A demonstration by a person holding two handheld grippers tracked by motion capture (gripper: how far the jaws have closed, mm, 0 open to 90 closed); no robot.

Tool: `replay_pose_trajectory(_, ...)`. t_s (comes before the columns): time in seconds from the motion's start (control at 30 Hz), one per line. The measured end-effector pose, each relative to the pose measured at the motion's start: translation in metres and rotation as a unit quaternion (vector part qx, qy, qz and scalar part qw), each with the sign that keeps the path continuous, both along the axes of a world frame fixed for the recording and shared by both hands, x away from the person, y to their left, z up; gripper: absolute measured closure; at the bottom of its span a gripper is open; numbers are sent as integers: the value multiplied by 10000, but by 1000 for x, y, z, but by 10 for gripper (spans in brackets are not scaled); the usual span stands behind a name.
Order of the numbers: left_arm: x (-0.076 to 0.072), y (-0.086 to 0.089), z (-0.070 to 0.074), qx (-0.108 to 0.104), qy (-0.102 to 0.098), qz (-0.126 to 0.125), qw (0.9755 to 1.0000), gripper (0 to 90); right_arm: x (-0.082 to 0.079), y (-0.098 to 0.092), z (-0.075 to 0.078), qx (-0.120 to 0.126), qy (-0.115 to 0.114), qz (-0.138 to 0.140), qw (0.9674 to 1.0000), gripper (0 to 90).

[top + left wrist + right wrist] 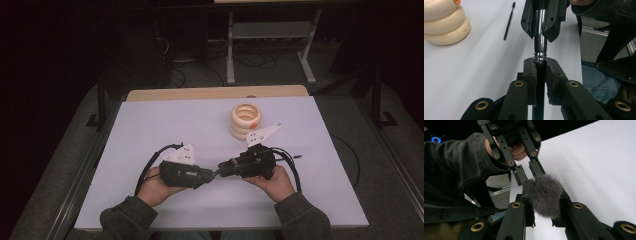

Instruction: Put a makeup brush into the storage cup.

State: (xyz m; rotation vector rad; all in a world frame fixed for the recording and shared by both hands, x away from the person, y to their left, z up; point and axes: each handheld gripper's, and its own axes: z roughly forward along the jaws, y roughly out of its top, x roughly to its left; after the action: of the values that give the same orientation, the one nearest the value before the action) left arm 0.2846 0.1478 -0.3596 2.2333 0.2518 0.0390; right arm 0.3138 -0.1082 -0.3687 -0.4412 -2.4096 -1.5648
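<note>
We see two hand-held grippers meeting tip to tip over a white table (150,125). The left gripper (540,65) has its jaws clamped narrowly on the dark handle of a makeup brush (540,45), whose chrome collar sits just beyond its tips. The right gripper (543,195) has its jaws pressed around the brush's fluffy grey head. Beyond the right gripper stands what looks like a cream ringed container (245,120). A thin black wand (509,21) lies nearby.
</note>
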Motion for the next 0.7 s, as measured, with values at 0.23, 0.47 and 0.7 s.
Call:
replay_pose_trajectory(0.23, 3, -3, -6, 284, 146, 43, 9995, 663, -2, 2, 7, -291, -113, 20, 9995, 760)
replay_pose_trajectory(0.47, 0, -6, -9, 481, 304, -18, 9984, 682, -7, 7, 26, -854, -350, 192, 9955, 761)
replay_pose_trajectory(0.7, -1, -10, -10, 545, 325, -239, 9977, 789, -8, 11, 30, -1006, -442, 284, 9935, 760)
